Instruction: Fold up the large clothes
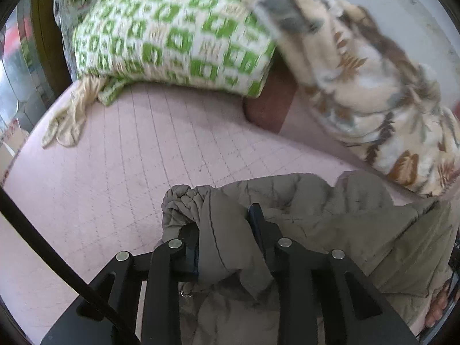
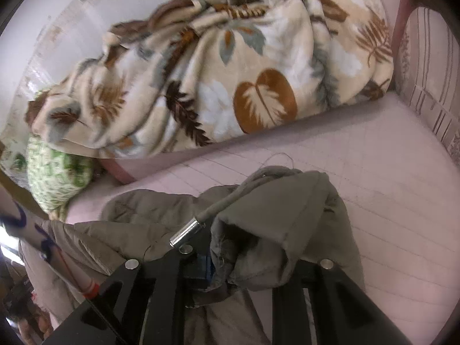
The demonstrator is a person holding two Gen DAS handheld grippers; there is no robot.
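A quilted olive-grey jacket hangs bunched near the front edge of the pink bed, clamped by both the left gripper and the right gripper. Only the right view shows its metal-tipped drawstring; only the left shows the whole green pillow. Jacket folds hide the right gripper's fingertips.

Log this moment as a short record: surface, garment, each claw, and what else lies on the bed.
surface: pink quilted bed cover
garment: olive-grey padded jacket, bunched at the near edge of the bed
left claw: jacket fabric between its fingers, gripped
right claw: jacket fabric draped over and between its fingers, gripped
drawcord: metal-tipped cord lies beside the right claw
behind: leaf-print blanket heaped along the wall; green-and-white quilt beside it
folding: not yet visible; the jacket is crumpled
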